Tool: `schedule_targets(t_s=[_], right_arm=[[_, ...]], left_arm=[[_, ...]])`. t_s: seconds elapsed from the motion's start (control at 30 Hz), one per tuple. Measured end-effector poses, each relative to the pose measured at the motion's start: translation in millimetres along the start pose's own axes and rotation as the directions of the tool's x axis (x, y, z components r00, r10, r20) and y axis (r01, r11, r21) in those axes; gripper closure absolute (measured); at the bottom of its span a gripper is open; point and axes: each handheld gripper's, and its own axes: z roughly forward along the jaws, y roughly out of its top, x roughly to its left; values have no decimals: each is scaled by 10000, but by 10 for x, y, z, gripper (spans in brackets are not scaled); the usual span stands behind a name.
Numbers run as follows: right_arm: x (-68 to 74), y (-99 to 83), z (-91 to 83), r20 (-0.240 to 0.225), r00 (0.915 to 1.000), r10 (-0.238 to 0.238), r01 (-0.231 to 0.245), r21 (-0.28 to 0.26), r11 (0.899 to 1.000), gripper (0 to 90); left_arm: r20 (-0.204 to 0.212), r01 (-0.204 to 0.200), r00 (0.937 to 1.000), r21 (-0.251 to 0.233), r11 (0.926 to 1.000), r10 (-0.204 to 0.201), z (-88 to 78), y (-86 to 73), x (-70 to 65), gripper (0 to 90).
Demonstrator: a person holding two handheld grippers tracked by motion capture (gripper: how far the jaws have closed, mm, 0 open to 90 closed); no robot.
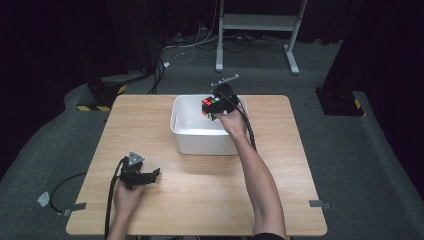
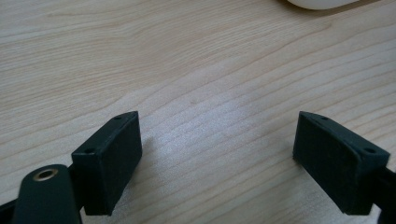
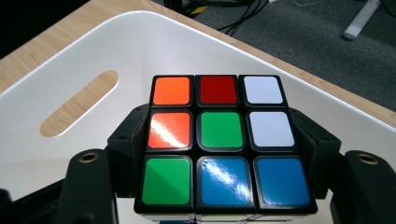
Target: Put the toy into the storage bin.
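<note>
The right gripper [image 1: 214,106] clamps the puzzle cube [image 3: 223,142] between its 2 jaws above the white bin [image 1: 182,137]; the left gripper [image 2: 217,158] rests open, near left.

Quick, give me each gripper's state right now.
Left gripper: open, holding nothing, over the table.
Right gripper: shut on the puzzle cube, above the white bin.

The right arm stretches forward, nearly straight, its hand gripping the right tongs [image 1: 216,103], whose jaws are clamped tight on what they carry. The left forearm lies short and low, its hand holding the left tongs [image 1: 156,172] level, jaws pointing rightward and spread wide apart.
</note>
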Motion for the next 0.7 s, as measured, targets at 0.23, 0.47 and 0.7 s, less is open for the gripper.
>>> schedule_targets(t_s=[0.23, 0.47, 0.7], right_arm=[[12, -3, -45, 56, 9999, -85, 85, 13, 10000, 338], [7, -19, -123, 127, 9999, 71, -72, 17, 10000, 338], [9, -24, -252, 142, 9999, -80, 82, -187, 9998, 338]], left_arm=[[-1, 0, 10000, -2, 10000, 0, 0, 0, 0, 157], [0, 2, 10000, -2, 10000, -2, 0, 0, 0, 157], [-6, -20, 10000, -2, 10000, 20, 0, 1, 1, 157]])
